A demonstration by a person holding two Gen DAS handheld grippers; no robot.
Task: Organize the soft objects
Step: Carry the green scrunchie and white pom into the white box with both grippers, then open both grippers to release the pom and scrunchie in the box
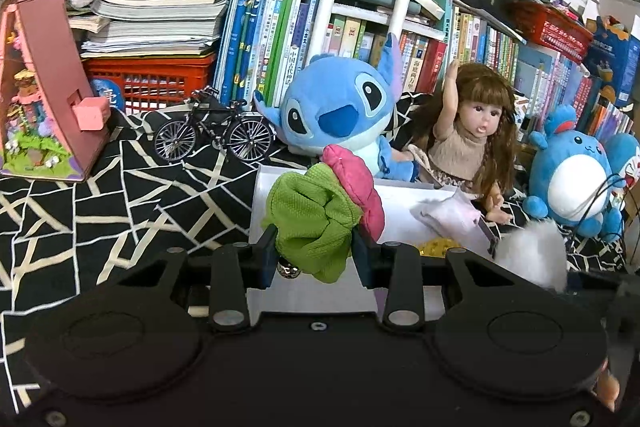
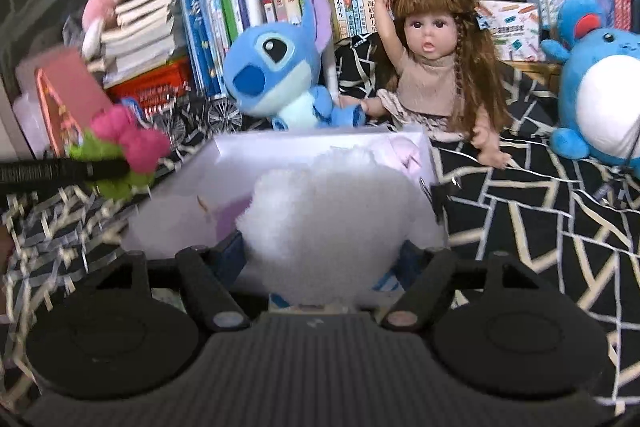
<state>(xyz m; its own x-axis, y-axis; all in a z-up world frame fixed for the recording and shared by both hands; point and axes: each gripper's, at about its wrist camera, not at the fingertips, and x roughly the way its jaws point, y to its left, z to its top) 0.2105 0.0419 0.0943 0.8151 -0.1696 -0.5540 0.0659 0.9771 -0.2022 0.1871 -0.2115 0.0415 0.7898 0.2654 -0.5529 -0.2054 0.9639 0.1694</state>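
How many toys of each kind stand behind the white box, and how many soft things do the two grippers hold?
Blue plush toys: 2, the big-eared one and the round one
Dolls: 1
Soft things in grippers: 2, green and pink cloth toy and white fluff
Total: 5

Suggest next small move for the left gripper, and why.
Probably carry it forward over the white box and open. The left gripper is shut on the green and pink soft toy, held just short of the box's near wall.
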